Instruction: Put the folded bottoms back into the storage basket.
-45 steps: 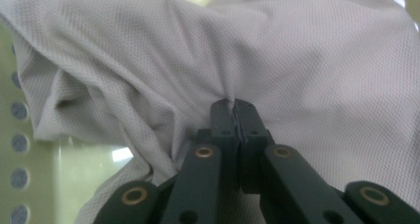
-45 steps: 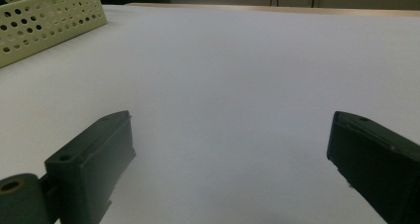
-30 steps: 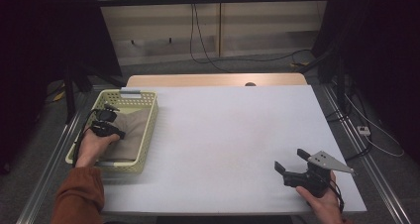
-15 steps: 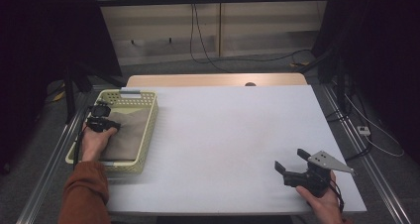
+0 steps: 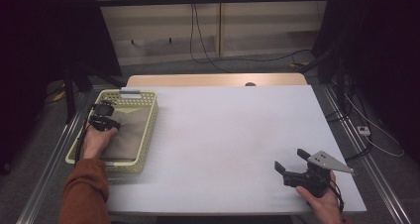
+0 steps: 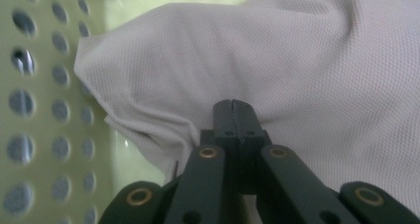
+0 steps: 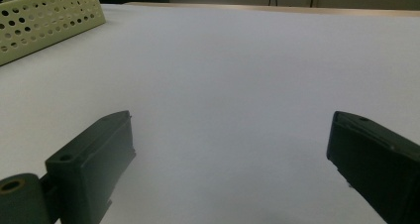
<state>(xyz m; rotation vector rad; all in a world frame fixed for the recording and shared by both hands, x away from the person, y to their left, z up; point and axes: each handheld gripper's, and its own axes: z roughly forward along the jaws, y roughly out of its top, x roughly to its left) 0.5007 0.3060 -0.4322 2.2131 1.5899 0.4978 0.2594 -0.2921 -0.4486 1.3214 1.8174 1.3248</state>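
A beige-grey cloth (image 5: 130,134) lies in a pale yellow perforated basket (image 5: 150,127) at the table's left edge. My left gripper (image 5: 106,122) is down in the basket near its left side. In the left gripper view its jaws are pressed together (image 6: 233,105) against the cloth (image 6: 307,60), whose folds bunch toward the tips, and the basket wall (image 6: 44,85) is close on the left. My right gripper (image 5: 290,159) rests low at the table's front right, open. The right gripper view shows nothing but bare white table (image 7: 233,75) between its fingers.
The white table (image 5: 228,130) stretches wide between the two hands. A wooden strip (image 5: 213,80) runs along its far edge. The basket (image 7: 49,16) shows at the far left of the right gripper view. Metal rails and cables flank the table.
The left hand and gripper have shifted from the basket's middle toward its left side. The right gripper has stayed put, open.
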